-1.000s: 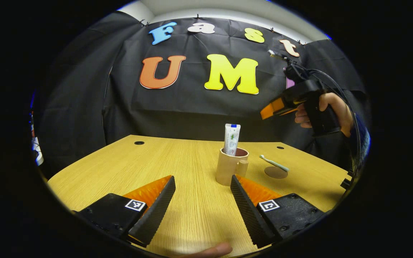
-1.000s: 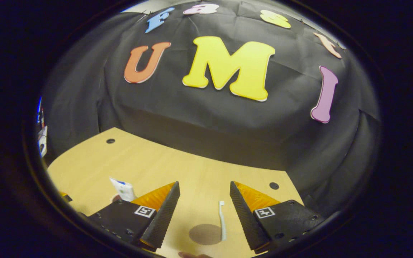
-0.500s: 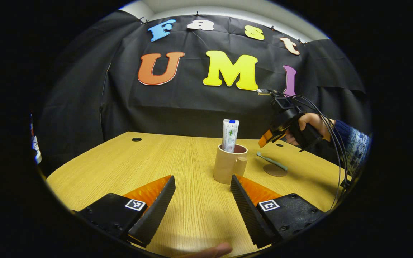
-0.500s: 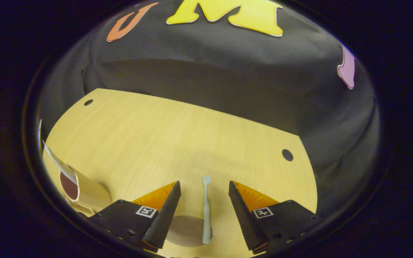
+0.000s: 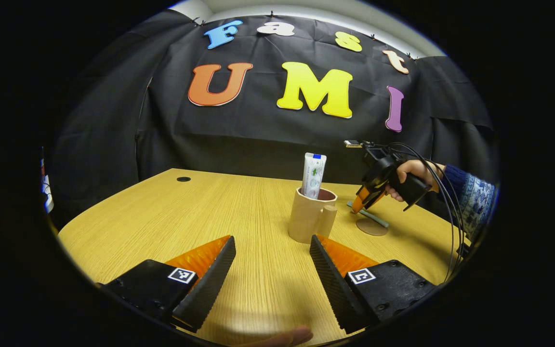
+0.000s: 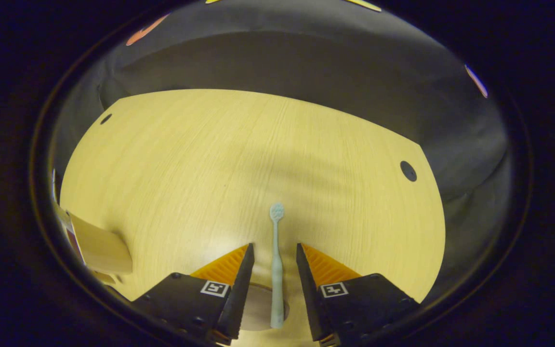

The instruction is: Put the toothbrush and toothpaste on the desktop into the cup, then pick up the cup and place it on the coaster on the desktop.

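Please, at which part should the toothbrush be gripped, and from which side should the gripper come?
Probably grip the toothbrush on its slim handle, coming from above. It lies flat on the table, its tail end resting over the coaster, so only its two long sides offer faces to pinch. The right gripper already straddles the handle with a finger on each side, not yet touching it.

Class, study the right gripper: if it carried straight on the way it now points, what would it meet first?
Probably the pale green toothbrush, lying between the open fingers of the right gripper, its handle end over the round brown coaster on the wooden desktop. Depth is uncertain.
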